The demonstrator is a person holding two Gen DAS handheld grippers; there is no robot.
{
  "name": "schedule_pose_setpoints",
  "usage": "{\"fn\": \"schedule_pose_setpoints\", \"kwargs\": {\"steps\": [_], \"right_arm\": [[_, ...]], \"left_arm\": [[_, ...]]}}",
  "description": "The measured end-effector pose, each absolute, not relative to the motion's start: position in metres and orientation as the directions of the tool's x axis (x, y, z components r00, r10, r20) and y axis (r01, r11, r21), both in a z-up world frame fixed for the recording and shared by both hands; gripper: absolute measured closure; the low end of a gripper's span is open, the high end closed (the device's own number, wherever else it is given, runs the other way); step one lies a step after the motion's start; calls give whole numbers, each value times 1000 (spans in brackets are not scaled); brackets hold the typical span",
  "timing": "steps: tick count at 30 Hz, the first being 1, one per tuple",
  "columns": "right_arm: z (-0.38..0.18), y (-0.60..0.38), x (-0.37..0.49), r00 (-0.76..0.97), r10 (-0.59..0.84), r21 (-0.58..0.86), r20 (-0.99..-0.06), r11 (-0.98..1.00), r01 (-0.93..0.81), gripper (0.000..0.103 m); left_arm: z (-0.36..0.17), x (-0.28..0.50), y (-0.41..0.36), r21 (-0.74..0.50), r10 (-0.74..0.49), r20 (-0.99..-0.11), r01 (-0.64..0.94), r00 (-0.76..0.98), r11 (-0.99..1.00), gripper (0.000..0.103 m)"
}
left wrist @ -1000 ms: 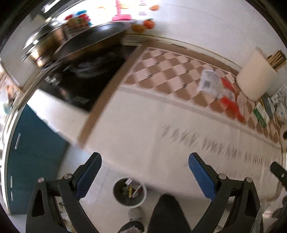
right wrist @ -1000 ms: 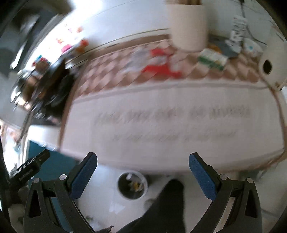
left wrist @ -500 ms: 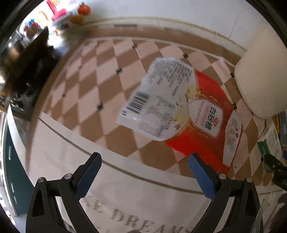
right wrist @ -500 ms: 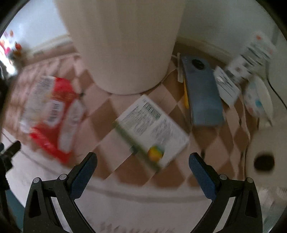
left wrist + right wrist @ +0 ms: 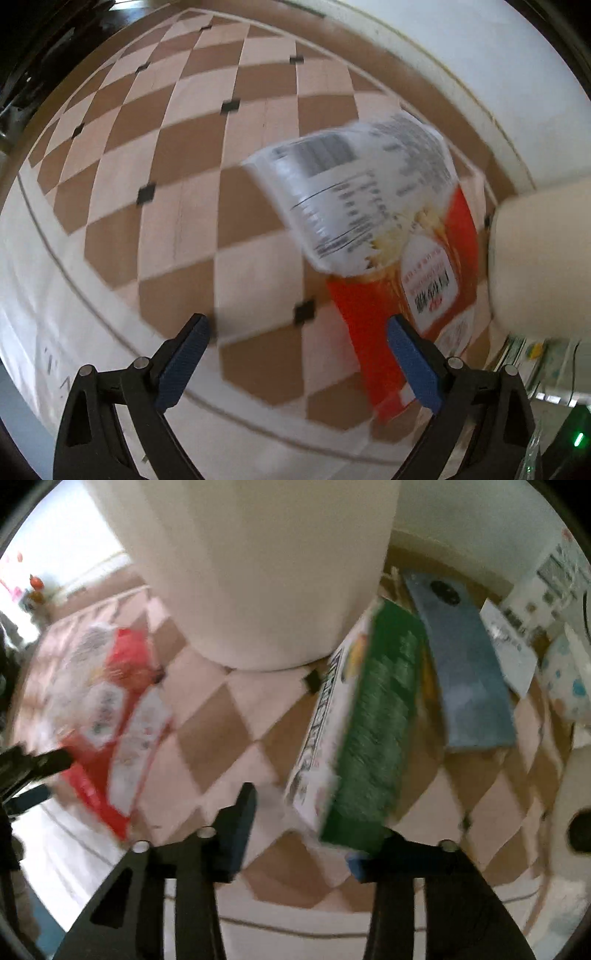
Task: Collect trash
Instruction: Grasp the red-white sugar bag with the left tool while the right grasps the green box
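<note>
In the left wrist view, the left gripper hung low over the bench with its brown-and-cream checked covering, fingers spread wide and holding nothing. The crumpled red-and-white plastic food wrapper lay flat just ahead, its red end touching the right finger; a cream cylindrical container stood beside it. Half a second before, the wrapper sat farther off, centred between the fingers.

In the right wrist view, the right gripper had its fingers partly closed, the flat green-and-white cardboard box tipped up on edge against the right finger, not yet pinched. Earlier the box lay flat and the fingers stood wider. Judging from this, collection had barely begun: neither piece was lifted, and both remained on the bench.
</note>
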State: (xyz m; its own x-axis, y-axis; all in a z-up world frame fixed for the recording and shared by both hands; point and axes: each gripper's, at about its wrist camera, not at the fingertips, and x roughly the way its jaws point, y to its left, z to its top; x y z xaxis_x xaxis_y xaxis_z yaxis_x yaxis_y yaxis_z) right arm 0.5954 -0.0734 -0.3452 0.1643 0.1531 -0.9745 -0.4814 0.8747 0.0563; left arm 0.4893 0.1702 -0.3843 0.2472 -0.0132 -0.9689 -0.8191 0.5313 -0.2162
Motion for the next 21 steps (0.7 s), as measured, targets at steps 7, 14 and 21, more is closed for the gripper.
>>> {"fn": "schedule_pose_setpoints", "kwargs": {"steps": [7,14,21], "right_arm": [[-342,-75,582,127,211,137,-969,890,-435,65],[-342,-91,593,127,239,176,-963,910,-375,47],[-342,-108,608,179,313,256,-933,925,-282,47]], "left_arm": [[-374,520,175,-185,49,-962,-774,268,605,91],[-342,514,170,-112,177,-935,-727,308,677,103],[-292,495,161,-19,320,-875,-685,364,728,103]]}}
